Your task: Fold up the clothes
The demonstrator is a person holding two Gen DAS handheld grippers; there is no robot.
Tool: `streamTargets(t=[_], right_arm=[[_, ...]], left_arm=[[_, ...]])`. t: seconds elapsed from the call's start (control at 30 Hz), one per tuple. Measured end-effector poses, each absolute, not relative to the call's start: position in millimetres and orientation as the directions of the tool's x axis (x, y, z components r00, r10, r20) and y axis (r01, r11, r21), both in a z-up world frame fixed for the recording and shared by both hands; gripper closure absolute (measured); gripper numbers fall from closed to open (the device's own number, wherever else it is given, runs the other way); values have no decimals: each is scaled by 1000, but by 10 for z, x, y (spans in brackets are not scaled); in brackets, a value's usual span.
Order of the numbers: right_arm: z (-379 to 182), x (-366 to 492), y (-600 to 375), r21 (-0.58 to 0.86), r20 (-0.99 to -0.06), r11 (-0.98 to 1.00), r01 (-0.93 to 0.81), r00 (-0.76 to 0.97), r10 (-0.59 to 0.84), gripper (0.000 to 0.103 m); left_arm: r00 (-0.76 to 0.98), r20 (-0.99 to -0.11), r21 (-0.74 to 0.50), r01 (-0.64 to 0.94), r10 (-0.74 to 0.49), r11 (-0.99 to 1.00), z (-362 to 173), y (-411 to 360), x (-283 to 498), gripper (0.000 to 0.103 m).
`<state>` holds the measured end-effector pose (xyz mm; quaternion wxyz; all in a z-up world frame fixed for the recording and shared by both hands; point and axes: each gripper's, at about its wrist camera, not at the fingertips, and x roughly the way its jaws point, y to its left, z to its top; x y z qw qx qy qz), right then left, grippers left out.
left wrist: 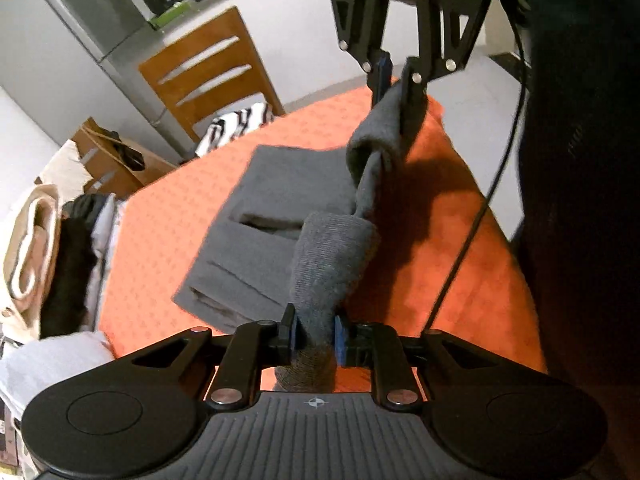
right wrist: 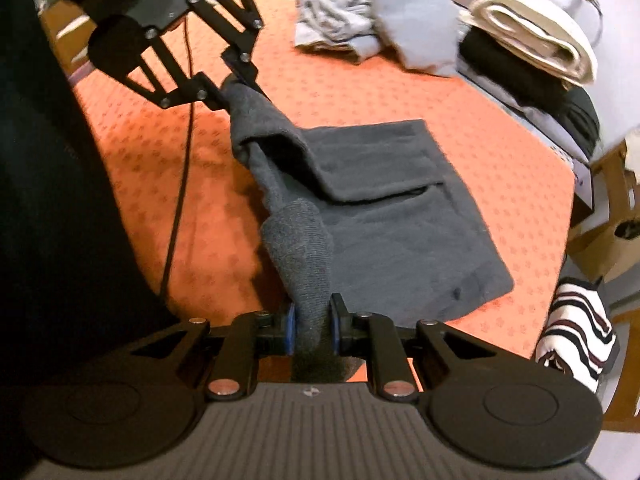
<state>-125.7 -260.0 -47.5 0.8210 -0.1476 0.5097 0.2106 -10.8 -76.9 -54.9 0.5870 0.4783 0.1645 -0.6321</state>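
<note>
A dark grey garment (left wrist: 260, 208) lies partly folded on the orange tablecloth (left wrist: 168, 240), with its near edge lifted into a taut band between both grippers. My left gripper (left wrist: 314, 334) is shut on one end of that lifted edge, the cloth bunched between its blue pads. At the top of the left wrist view, my right gripper (left wrist: 394, 80) is shut on the other end. In the right wrist view, the right gripper (right wrist: 314, 330) pinches the grey garment (right wrist: 400, 220). The left gripper (right wrist: 236, 80) holds the far corner at upper left.
Crumpled light grey clothes (right wrist: 380, 20) lie at the table's far end, beside a stack of folded cream and black clothes (right wrist: 532, 40). A wooden chair (left wrist: 208, 68) carries a striped cloth (left wrist: 236, 124). A black cable (left wrist: 480, 208) hangs beside the person's dark clothing (left wrist: 580, 200).
</note>
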Motion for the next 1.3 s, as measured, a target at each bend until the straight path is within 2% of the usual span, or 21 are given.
streamTargets(t=[0.33, 0.6, 0.73, 0.83, 0.97, 1.0, 1.13, 1.3], right_arm=[[-314, -775, -3085, -137, -870, 888, -439, 481, 104, 84], [-662, -254, -3440, -170, -867, 898, -405, 494, 58, 84], [-920, -73, -3559, -171, -865, 908, -382, 500, 47, 81], [-1115, -6, -3629, -168, -858, 919, -357, 511, 42, 74], [-1210, -30, -3714, -142, -838, 947, -289, 545, 41, 67], [-1215, -41, -3736, -136, -831, 954, -268, 555, 37, 63], [-1071, -142, -3787, -139, -797, 972, -188, 605, 4, 59], [-766, -361, -3763, -124, -748, 987, -101, 664, -26, 59]], left_arm=[[232, -740, 406, 903, -631, -143, -359, -1277, 343, 83], [270, -749, 395, 915, -605, -82, -639, -1768, 787, 81], [280, -767, 370, 928, -578, -41, -865, -1926, 976, 75], [273, -777, 326, 945, -567, 8, -990, -1972, 1089, 71], [276, -762, 281, 956, -585, 85, -1092, -1938, 1210, 60], [274, -749, 254, 960, -603, 120, -1075, -1913, 1262, 59], [307, -669, 105, 941, -677, 322, -847, -1701, 1486, 58], [310, -612, -30, 910, -728, 413, -524, -1401, 1466, 59]])
